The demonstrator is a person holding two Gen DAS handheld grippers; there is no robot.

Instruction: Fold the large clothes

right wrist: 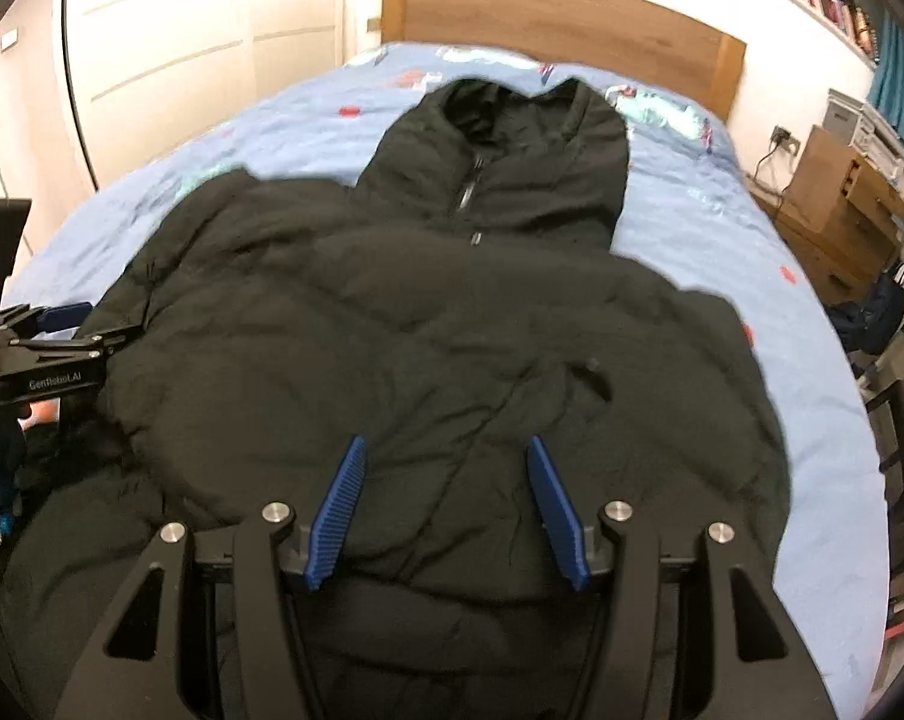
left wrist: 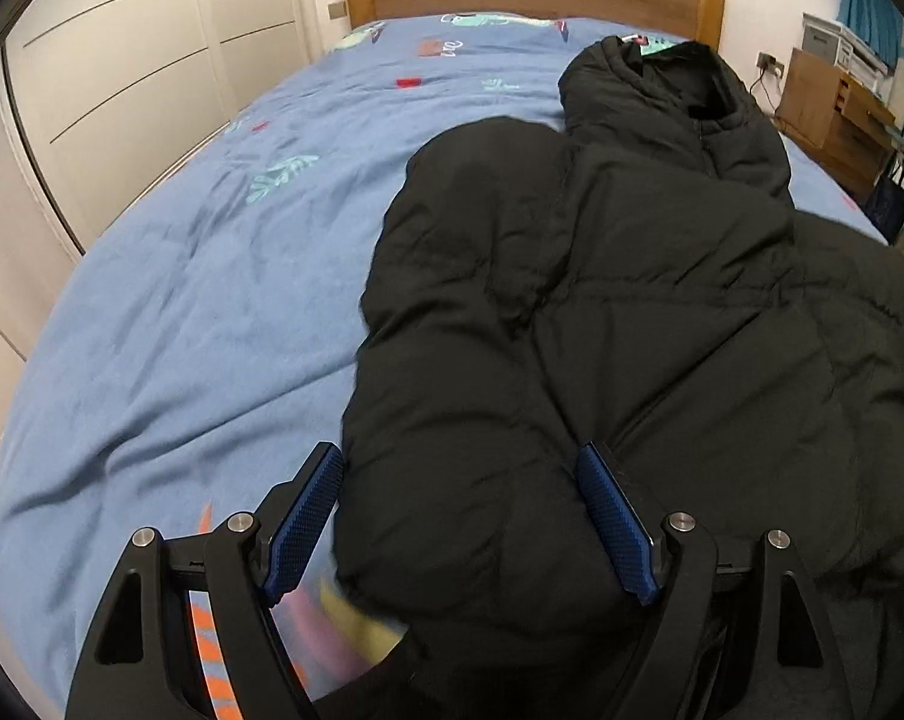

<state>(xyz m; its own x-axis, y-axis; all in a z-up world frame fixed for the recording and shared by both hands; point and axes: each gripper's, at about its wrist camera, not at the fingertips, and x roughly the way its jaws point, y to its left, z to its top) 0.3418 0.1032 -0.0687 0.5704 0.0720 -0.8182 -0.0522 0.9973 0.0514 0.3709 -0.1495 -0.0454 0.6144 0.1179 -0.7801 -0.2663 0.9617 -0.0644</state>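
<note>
A large black puffer jacket (left wrist: 601, 276) lies on the blue bed, hood toward the headboard, zipper up; it also shows in the right wrist view (right wrist: 428, 324). Its left sleeve is folded inward over the body. My left gripper (left wrist: 460, 468) is open, its blue pads on either side of the sleeve's lower end; I cannot tell if they touch it. My right gripper (right wrist: 446, 462) is open above the jacket's lower middle, holding nothing. The left gripper also shows at the left edge of the right wrist view (right wrist: 62, 330).
The blue patterned bedsheet (left wrist: 200, 276) covers the bed, with a wooden headboard (right wrist: 559, 18) at the far end. White wardrobe doors (left wrist: 122, 72) stand on the left. Wooden boxes and shelves (right wrist: 835, 204) stand at the right of the bed.
</note>
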